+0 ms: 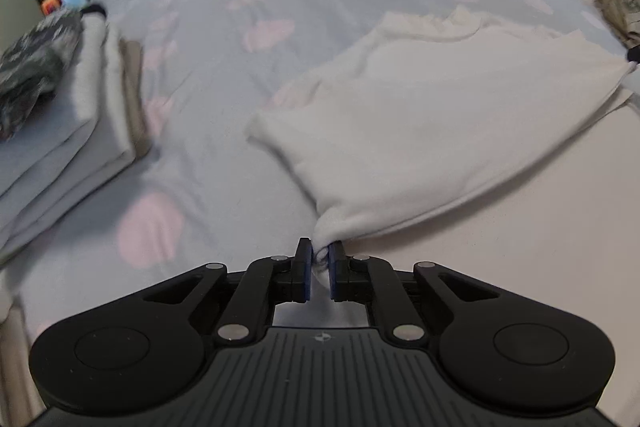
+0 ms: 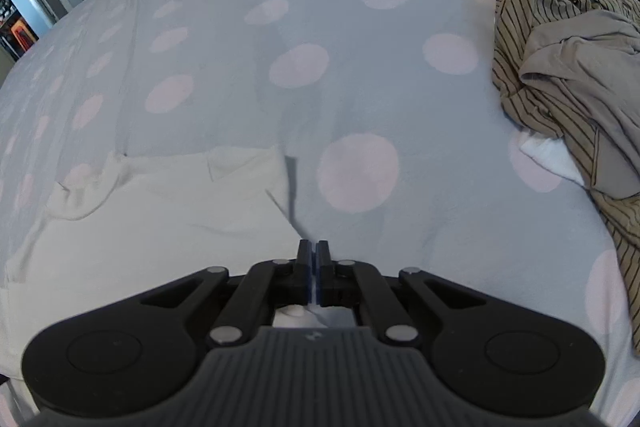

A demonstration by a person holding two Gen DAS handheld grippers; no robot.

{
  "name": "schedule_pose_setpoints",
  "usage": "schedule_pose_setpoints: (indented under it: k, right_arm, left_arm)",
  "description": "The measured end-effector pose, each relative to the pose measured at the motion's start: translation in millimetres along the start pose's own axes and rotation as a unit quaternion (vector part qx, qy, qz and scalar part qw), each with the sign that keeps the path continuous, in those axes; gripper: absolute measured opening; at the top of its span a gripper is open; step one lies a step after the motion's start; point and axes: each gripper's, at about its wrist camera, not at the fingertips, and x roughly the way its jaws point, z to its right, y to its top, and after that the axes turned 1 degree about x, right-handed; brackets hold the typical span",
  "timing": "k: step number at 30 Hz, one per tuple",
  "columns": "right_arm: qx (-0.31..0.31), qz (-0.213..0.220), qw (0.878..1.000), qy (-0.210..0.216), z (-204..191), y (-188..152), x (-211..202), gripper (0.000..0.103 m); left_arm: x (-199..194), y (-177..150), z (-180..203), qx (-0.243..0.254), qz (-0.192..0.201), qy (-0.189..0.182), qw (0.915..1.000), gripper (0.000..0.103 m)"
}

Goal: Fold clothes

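The cream shirt lies soft and wrinkly on the spotted bed, stretching from bottom middle to the right edge. The left hand-held gripper pinches its corner. The right hand-held gripper is pressed together on its edge.

Folded stack blurred — perhaps towels — edge-cropped
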Motion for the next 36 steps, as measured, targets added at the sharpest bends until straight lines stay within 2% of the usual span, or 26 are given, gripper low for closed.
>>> schedule_pose_setpoints:
  k: [6,8,11,16,17,21,23,28,36]
  right_arm:
    - [-0.008,-0.035,0.999,-0.002,3,-13,22,0.002]
    - [-0.013,-0.039,0.999,0.001,4,-15,23,0.002]
    - [-0.005,-0.042,0.999,0.011,10,-13,20,0.009]
    - [-0.008,-0.048,0.998,0.032,15,-20,9,0.010]
    - [-0.011,-0.050,0.998,0.036,15,-23,6,0.011]
    - [-0.030,-0.056,0.996,0.055,13,-36,-7,0.031]
    - [-0.048,-0.059,0.995,0.065,10,-44,-15,0.032]
    - [-0.123,-0.073,0.987,0.077,3,-71,-35,0.039]
    - [-0.159,-0.101,0.980,0.063,30,-120,-45,0.040]
  left_arm:
    - [13,-5,0,0.000,-0.026,0.011,0.9996,0.007]
    - [12,-4,-4,-0.008,-0.031,0.005,0.9995,0.008]
    - [7,-3,-13,-0.038,-0.038,-0.006,0.9985,0.017]
    - [-8,-6,-17,-0.062,-0.040,-0.001,0.9973,0.020]
    - [-12,-7,-16,-0.066,-0.037,-0.005,0.9971,0.024]
    - [-30,-11,-10,-0.077,-0.024,-0.024,0.9964,0.036]
    - [-39,-14,-4,-0.074,-0.018,-0.029,0.9967,0.042]
    - [-55,-30,12,-0.074,-0.021,-0.027,0.9967,0.043]
    - [-59,-65,34,-0.077,-0.047,-0.018,0.9958,0.043]
